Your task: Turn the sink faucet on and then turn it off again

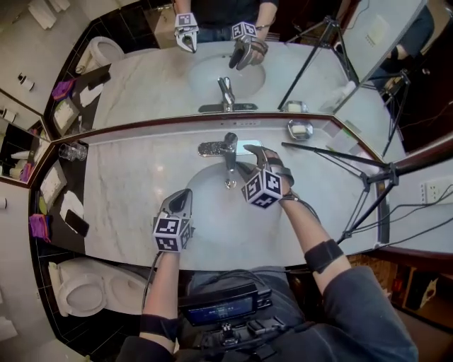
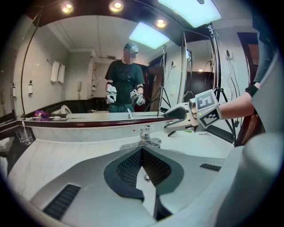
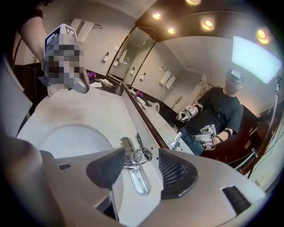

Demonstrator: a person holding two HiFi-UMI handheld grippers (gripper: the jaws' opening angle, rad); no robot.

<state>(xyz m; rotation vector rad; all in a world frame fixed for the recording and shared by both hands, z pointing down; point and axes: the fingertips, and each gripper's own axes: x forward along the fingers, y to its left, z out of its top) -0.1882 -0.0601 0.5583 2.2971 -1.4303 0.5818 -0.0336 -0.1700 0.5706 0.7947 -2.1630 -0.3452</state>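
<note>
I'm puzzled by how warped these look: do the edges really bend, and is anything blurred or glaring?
Head view: the counter bows, a wide-lens effect. Left gripper view: dark rounded corners; ceiling lights blow out white. Right gripper view: the faucet is sharp; a mosaic patch hides part of the left gripper.

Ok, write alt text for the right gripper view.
The right gripper is open, with the faucet seen in the gap between its jaws, ungripped. The sink lies to the left, the left gripper above it, and the mirror shows the person.
</note>
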